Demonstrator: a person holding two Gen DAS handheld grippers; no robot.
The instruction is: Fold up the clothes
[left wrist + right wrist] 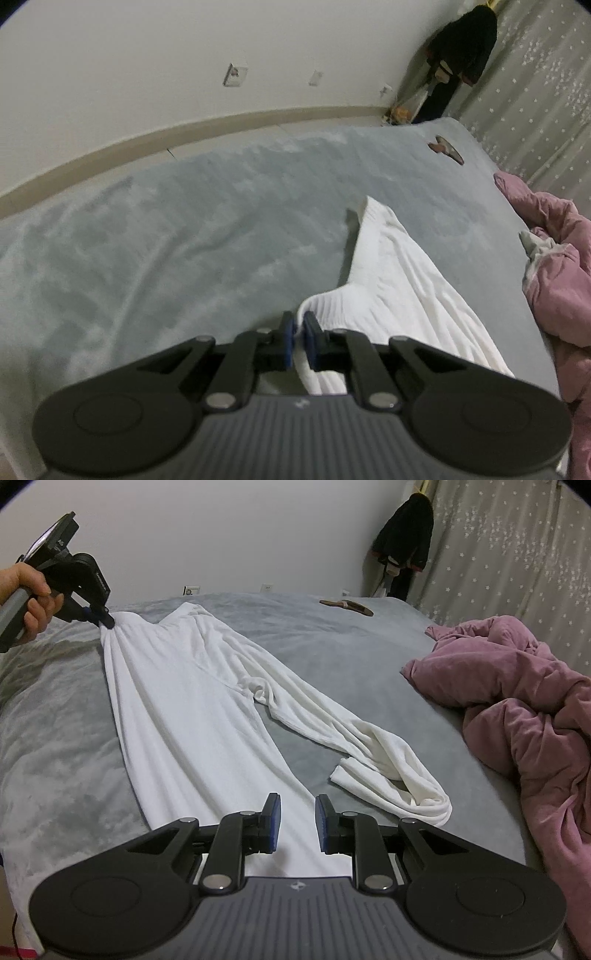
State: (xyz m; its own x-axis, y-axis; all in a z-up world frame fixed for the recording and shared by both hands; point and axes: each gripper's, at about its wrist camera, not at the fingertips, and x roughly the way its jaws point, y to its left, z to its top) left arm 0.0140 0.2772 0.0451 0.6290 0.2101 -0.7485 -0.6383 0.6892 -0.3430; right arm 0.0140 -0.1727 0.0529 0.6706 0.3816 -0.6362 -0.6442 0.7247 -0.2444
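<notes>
Grey bed (351,657) | white trousers (192,709) lengthwise, waistband far | left gripper (299,332) pinching waistband | right gripper (297,825) jaws apart

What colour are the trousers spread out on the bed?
White. The trousers show best in the right wrist view, lying on the grey bed.

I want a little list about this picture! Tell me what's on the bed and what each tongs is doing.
surface: grey bed cover
main thing: white trousers, spread out lengthways, one leg crumpled and folded over near its end
left tongs: shut, pinching the waistband end of the trousers
right tongs: open, hovering over the straighter leg's end, gripping nothing
beside the trousers: bunched pink quilt, apart from them
far end of bed: small brown object, too small to identify
</notes>
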